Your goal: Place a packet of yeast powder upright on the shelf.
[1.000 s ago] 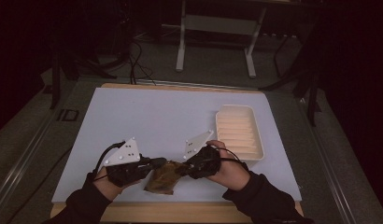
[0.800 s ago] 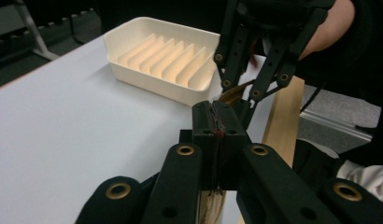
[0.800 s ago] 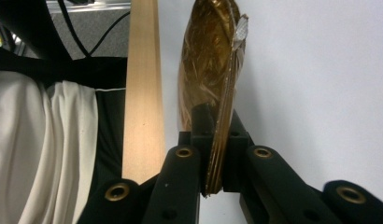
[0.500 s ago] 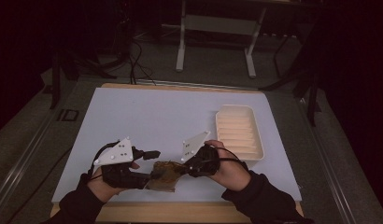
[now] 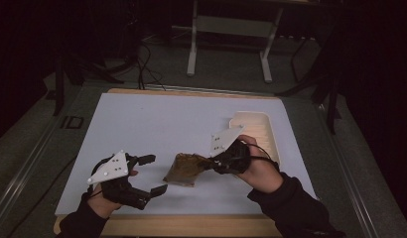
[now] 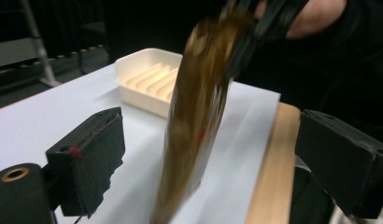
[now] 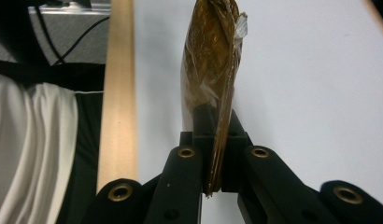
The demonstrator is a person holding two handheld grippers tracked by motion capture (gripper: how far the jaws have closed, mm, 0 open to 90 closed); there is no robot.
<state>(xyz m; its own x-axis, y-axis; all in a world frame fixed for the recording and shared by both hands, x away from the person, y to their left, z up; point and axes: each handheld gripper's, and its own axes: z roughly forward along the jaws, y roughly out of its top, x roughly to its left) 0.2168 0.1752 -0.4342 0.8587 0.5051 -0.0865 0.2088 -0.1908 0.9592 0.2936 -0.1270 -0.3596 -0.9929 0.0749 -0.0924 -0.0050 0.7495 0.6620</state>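
Right gripper (image 5: 211, 162) pinching brown packet (image 5: 184, 169) by one edge; left gripper (image 5: 149, 174) wide, just opened, empty. Risks slipping onto worktop (image 5: 157, 119).

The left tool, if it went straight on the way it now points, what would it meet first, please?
Most likely the brown crinkly plastic packet, which hangs straight ahead between the open left tool's jaws, gripped by the right tool. Past it sits the cream ridged plastic tray. Depth is hard to judge.

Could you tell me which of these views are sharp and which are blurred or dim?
High view: dim, dark surroundings, the white table evenly lit. Left gripper view: the brown packet smeared by motion blur, the tray soft. Right gripper view: packet and jaws crisp, with glare on its wrapper.
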